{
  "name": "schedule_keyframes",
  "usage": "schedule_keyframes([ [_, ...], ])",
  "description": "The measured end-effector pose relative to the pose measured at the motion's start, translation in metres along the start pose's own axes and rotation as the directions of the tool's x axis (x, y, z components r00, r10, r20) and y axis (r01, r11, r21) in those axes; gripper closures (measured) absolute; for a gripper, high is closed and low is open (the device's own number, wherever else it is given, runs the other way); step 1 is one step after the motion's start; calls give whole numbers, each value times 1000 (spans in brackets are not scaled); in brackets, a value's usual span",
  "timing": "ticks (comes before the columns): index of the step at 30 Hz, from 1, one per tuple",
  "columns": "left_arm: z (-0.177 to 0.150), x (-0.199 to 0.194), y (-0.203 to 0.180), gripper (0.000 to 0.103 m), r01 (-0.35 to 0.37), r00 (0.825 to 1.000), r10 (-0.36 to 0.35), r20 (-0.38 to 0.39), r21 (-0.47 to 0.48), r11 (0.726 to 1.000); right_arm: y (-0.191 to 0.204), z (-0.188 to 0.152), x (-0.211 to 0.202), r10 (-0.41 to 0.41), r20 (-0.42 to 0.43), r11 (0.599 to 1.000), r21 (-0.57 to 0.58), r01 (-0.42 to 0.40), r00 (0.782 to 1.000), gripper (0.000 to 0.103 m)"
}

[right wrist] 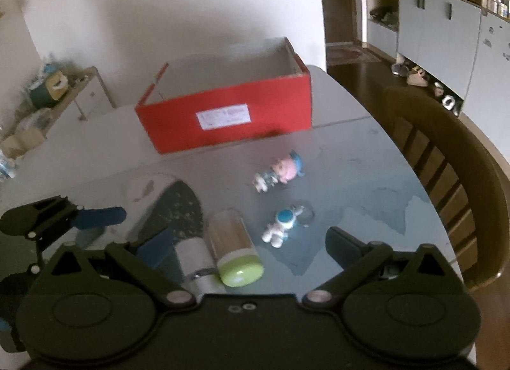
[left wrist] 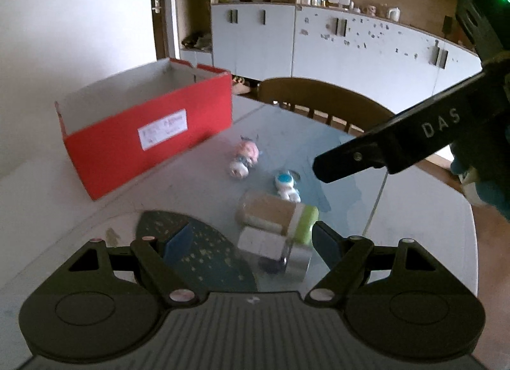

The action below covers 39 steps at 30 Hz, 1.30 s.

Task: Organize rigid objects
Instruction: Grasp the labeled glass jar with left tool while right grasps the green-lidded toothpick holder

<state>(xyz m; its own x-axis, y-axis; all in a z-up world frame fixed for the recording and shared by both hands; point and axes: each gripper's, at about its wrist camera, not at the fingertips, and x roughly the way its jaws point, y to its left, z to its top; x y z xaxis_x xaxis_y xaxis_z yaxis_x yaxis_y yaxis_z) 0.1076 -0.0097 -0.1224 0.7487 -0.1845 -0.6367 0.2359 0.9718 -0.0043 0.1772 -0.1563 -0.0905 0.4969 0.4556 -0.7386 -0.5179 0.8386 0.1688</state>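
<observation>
Presently both hand-held grippers — left (left wrist: 251,242), right (right wrist: 248,248) — stand wide and empty; advise straddling the green-capped jar (right wrist: 234,250) squarely before lifting toward the red box (right wrist: 223,114).

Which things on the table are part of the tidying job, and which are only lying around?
Part of the job:
red box
pink figurine
blue-white figurine
green-lidded jar
white cylinder

Only lying around:
wooden chair
cupboards
dark patterned mat
</observation>
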Motion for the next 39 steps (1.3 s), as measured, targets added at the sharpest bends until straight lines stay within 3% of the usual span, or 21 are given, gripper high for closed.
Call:
schedule_keyframes([
  [7, -16, 20, -3, 21, 19, 999, -18, -35, 27, 999, -4, -10, 25, 8, -71, 1000, 19, -7, 997, 4],
  [29, -27, 49, -11, 21, 70, 995, -66, -76, 42, 997, -6, -7, 81, 76, -175, 994, 96, -59, 982, 45],
  [36, -31, 53, -8, 21, 58, 994, -54, -97, 44, 997, -1, -10, 90, 79, -186, 995, 78, -66, 979, 49],
  [39, -33, 54, -7, 29, 51, 992, -47, -113, 39, 998, 2, -9, 92, 70, -186, 996, 58, -60, 980, 49],
])
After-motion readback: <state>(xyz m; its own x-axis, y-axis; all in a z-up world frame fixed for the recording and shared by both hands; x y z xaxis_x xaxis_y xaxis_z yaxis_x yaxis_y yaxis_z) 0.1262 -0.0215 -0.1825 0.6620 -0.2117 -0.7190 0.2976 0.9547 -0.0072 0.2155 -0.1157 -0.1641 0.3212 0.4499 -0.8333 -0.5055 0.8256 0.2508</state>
